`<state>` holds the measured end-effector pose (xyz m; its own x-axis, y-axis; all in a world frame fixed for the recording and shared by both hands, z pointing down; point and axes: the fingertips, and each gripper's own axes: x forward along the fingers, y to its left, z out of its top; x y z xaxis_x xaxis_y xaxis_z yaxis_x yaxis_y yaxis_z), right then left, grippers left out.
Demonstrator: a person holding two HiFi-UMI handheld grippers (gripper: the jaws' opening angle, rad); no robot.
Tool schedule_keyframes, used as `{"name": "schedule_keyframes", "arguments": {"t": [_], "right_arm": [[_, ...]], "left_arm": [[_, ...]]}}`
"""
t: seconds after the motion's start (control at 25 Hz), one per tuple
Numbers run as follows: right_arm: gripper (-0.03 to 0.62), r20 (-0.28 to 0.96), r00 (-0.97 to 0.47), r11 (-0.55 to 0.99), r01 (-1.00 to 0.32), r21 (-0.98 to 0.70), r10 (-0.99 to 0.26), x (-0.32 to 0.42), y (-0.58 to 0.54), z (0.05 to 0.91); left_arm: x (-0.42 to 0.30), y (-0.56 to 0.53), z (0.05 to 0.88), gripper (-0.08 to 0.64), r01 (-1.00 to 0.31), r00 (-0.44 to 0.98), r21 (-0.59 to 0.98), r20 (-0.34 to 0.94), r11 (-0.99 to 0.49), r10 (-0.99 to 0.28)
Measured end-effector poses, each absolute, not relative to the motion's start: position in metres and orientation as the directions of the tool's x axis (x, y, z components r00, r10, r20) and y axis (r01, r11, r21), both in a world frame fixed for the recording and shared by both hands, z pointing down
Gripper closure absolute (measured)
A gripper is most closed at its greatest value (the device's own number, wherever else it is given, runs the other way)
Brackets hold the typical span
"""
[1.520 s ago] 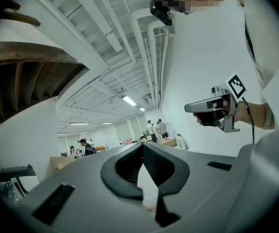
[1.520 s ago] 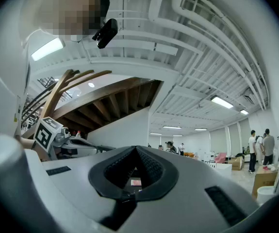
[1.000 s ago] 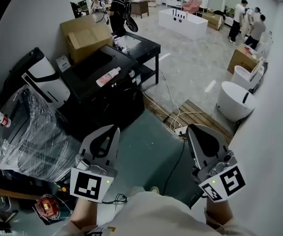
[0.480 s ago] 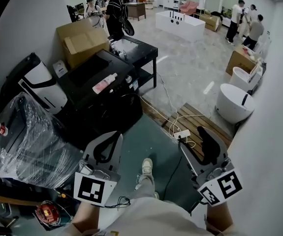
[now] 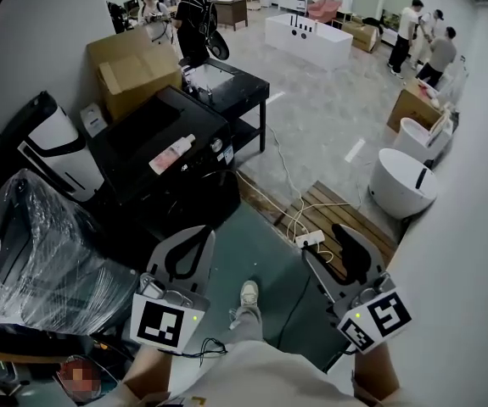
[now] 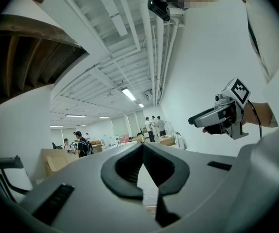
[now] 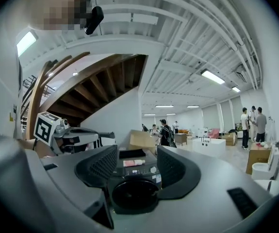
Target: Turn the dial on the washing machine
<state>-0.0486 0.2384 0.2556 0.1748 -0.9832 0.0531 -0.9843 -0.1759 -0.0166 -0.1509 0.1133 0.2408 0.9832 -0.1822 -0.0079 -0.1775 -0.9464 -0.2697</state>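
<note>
Compared with a second ago, the right gripper is now holding its two jaws spread wide where they were pressed together, and a pale shoe is showing on the green floor between the two tools. In the right gripper view the small silver round dial is sitting at the right end of the control strip on the black front-loading washing machine, well away from the spread jaws, which are framing the machine without touching anything. A pink plastic bottle is lying on its side on the machine's flat top. Beyond the machine, a brown cardboard box is resting against the wall and a low black table is standing just beside it. To the machine's left, a bulky load wrapped in clear plastic film is standing close by. On the floor to its right, a white power strip is lying at the edge of a wooden pallet. The left gripper is hanging level with the right one, its jaws pressed together on nothing.
</note>
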Motion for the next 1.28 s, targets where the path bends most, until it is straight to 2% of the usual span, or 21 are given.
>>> {"name": "schedule_keyframes", "arguments": {"t": [0.24,0.6,0.8,1.0,1.28], "right_arm": [[0.322,0.128,0.186,-0.176,-0.981,0.079,-0.974,-0.005,0.17,0.267],[0.324,0.128,0.126,-0.123,-0.992,0.026,-0.984,0.061,0.056,0.26],[0.327,0.13,0.116,-0.115,-0.993,0.018,-0.985,0.088,0.012,0.259],[0.327,0.143,0.099,-0.109,-0.992,-0.063,-0.985,0.11,-0.02,0.27],[0.328,0.153,0.01,-0.021,-0.997,-0.068,-0.988,0.141,-0.066,0.277]], "left_arm": [[-0.1,0.054,0.236,0.541,-0.186,0.982,-0.243,-0.012,-0.952,-0.189],[-0.024,-0.044,0.247,0.541,-0.16,0.979,-0.3,0.071,-0.94,-0.189],[-0.007,-0.091,0.248,0.541,-0.2,0.971,-0.288,0.072,-0.936,-0.23],[-0.003,-0.125,0.261,0.541,-0.253,0.954,-0.258,0.091,-0.932,-0.284],[0.003,-0.158,0.272,0.541,-0.342,0.916,-0.27,0.119,-0.9,-0.383]]}}
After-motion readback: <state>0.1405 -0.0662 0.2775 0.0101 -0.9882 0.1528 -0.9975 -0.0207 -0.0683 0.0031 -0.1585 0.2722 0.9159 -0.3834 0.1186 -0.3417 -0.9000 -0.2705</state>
